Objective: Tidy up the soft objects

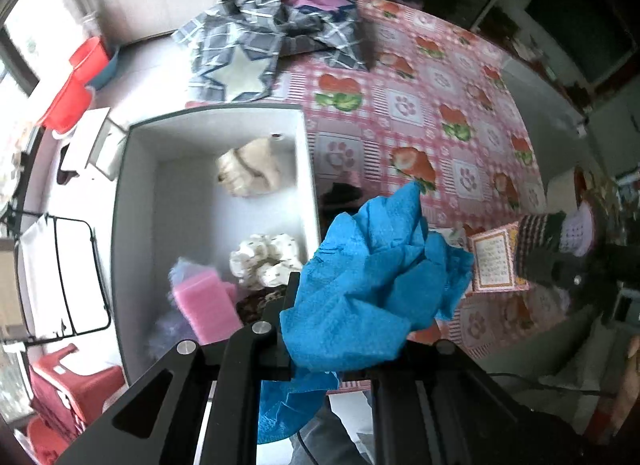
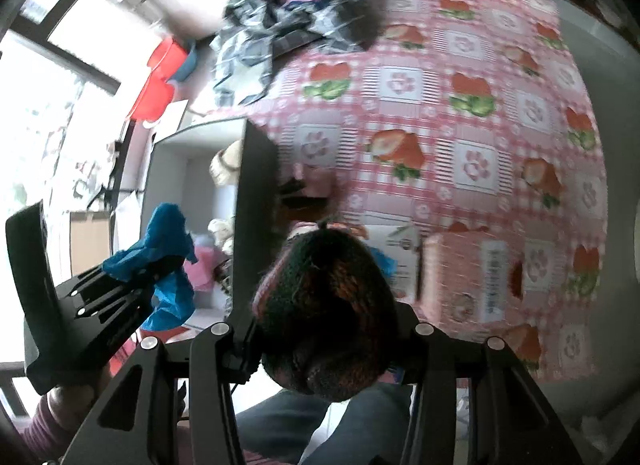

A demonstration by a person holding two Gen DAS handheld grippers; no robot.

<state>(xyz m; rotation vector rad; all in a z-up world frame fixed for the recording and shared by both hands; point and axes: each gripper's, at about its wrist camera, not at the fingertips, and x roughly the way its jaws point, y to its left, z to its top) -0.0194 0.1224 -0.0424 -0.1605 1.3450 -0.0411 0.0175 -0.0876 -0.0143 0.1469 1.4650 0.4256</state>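
Both grippers carry soft things beside the bin.
Left gripper (image 1: 340,329) pinches a blue cloth (image 1: 372,277) at the bin (image 1: 308,169) rim; right gripper (image 2: 324,345) clamps a dark knit (image 2: 320,305) over the table (image 2: 480,105).

Left hand-held gripper (image 1: 332,305) clamped — full, right hand-held gripper (image 2: 324,329) likewise clamped

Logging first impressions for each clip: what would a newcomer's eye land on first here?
First, the bright blue cloth bunched in the left gripper, beside the white box that already holds pale and pink soft items. Next, the dark knitted ball clamped in the right gripper over the pink strawberry tablecloth.
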